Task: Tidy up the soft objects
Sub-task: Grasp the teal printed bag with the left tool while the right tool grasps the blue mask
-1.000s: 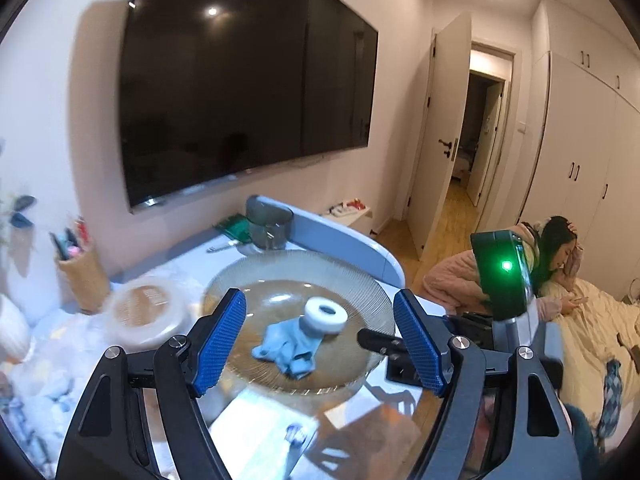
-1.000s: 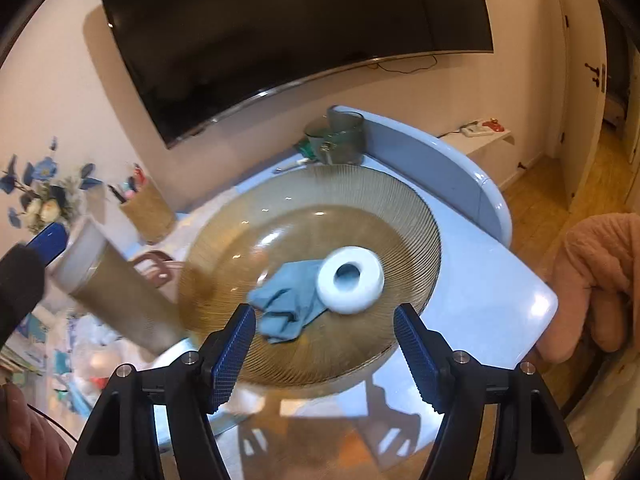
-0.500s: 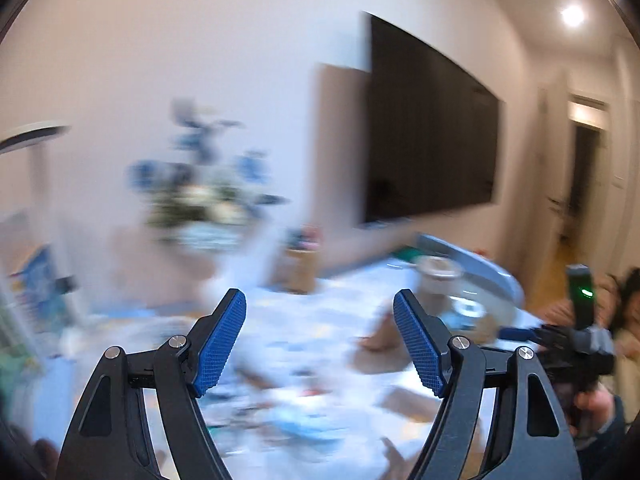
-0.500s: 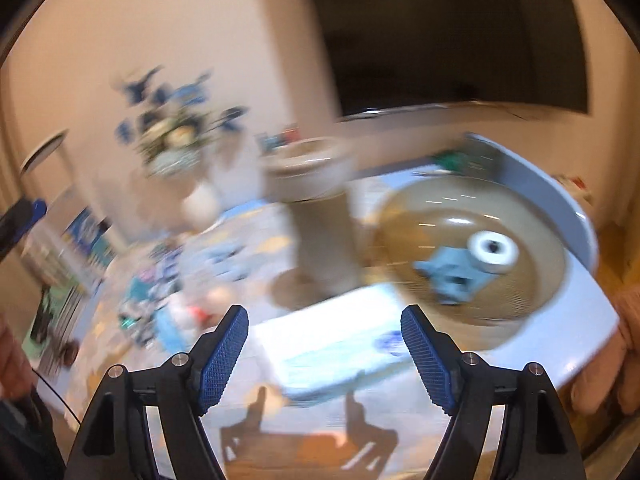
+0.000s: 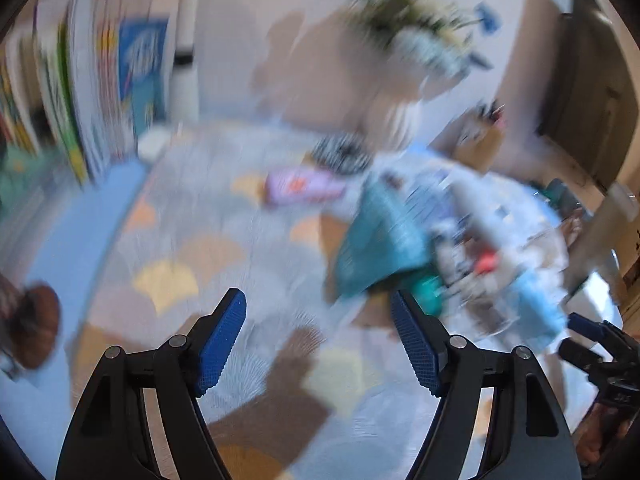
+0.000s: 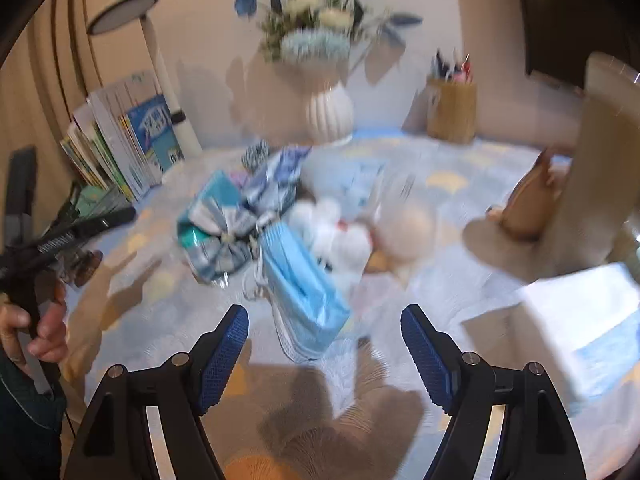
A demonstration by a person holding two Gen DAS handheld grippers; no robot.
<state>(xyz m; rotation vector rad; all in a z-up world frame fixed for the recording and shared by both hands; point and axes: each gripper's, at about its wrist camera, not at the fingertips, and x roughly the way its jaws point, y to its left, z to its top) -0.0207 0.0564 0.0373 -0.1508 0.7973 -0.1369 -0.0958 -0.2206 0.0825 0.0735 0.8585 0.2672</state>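
Both claws are empty right now. Left claw [image 5: 318, 342] has its jaws apart with nothing between them, though they're easing inward a bit, and it hangs over a bare patch of the patterned counter [image 5: 208, 240]. Right claw [image 6: 324, 350] is wide too, nothing in it, pointed down at the front end of the pile. Going left to right in the right wrist view: the person's hand [image 6: 36, 320] gripping the other tool at the edge, a stack of books [image 6: 124, 140] leaning at the back, then the heap of soft stuff in the middle. That heap has a teal pack [image 6: 216, 192], a blue-and-white bow [image 6: 236, 220], a blue face mask [image 6: 304, 292] closest to the right claw, and a white plush [image 6: 332, 232] just behind it. Everything there is touching or overlapping, pretty jumbled. Behind it sits a white vase [image 6: 330, 114] with flowers, then a pen holder [image 6: 452, 112] with pens in it. Further right there's a tall beige thing I can't identify through the blur, and a white box [image 6: 584, 320] at the near right with what looks like a blue mask on its front. Progress-wise I'd say this is early or mid: the pile looks unsorted and neither claw has anything. No bin or tray for the soft things shows in either view. My guess is the mask is the next pick since it's nearest, but the left view is too smeared to say much more.
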